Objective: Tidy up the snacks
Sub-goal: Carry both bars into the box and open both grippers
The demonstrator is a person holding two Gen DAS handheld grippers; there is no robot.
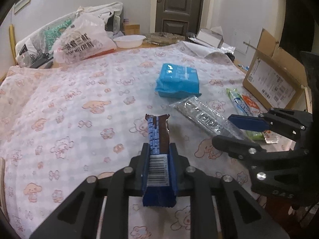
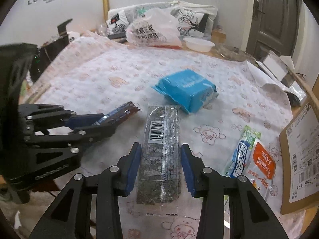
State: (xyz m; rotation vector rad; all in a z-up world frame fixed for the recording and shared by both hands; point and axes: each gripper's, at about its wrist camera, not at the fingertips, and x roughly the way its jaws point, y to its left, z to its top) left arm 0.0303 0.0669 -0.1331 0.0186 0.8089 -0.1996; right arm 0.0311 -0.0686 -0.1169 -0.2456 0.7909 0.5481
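My left gripper (image 1: pixel 159 149) is shut on a dark blue and brown snack bar (image 1: pixel 157 133) with a barcode, held above the patterned cloth; it also shows in the right wrist view (image 2: pixel 119 114). My right gripper (image 2: pixel 161 153) is open, its fingers on either side of a clear seaweed packet (image 2: pixel 161 151) that lies flat on the cloth; I cannot tell whether the pads touch it. The packet also shows in the left wrist view (image 1: pixel 201 115), with the right gripper (image 1: pixel 239 131) over it. A light blue pack (image 2: pixel 187 92) lies beyond it.
A green-and-blue candy stick (image 2: pixel 242 151) and an orange-and-white sachet (image 2: pixel 261 163) lie to the right. An open cardboard box (image 2: pixel 301 159) stands at the right edge. A plastic bag (image 2: pixel 153 29), a white bowl (image 2: pixel 199 44) and pillows sit at the back.
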